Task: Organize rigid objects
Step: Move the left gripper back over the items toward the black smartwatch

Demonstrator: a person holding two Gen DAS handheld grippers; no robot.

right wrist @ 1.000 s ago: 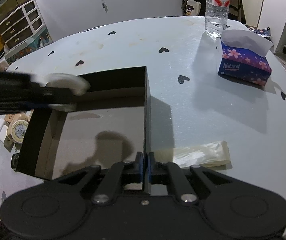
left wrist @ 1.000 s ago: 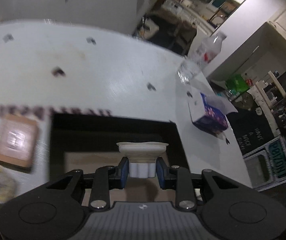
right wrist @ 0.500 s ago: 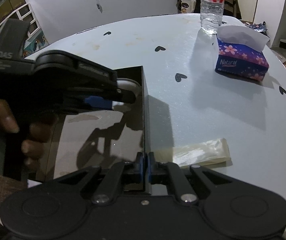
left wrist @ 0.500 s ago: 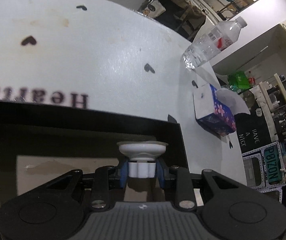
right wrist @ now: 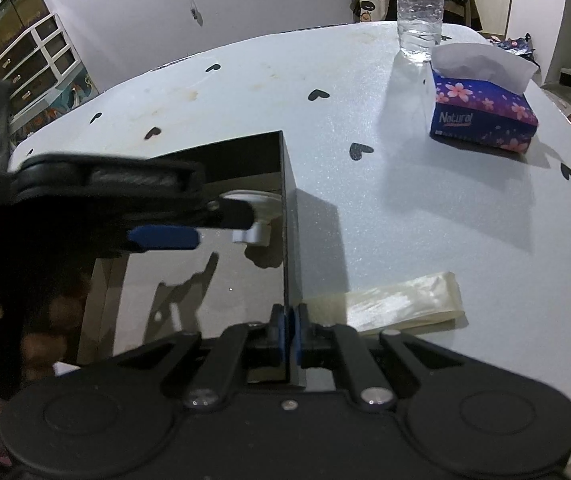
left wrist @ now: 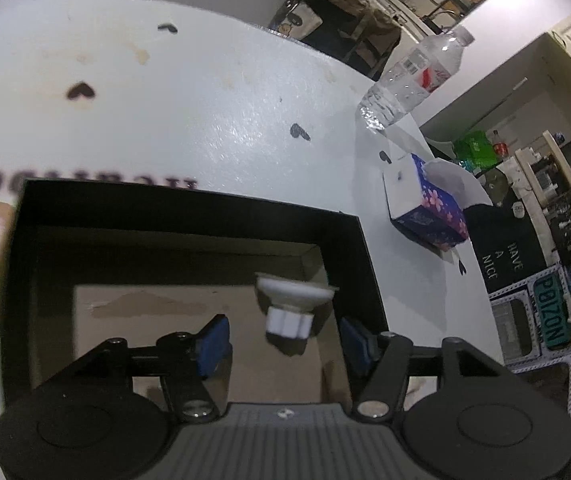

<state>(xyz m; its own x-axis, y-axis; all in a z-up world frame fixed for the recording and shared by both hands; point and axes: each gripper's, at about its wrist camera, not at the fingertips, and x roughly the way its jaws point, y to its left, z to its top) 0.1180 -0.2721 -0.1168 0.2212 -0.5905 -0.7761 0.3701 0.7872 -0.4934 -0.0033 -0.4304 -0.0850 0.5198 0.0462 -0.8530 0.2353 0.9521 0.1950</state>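
White suction cup hangs free between the left gripper's just-parted jaws, over the black box's far right corner; right gripper pinches the wall, so steady it

I see a clear water bottle upright at far edge of the white heart-print table, blue floral tissue box just in front of it. Folded clear plastic bag flat nearer me. Drawer unit in bkgd left.
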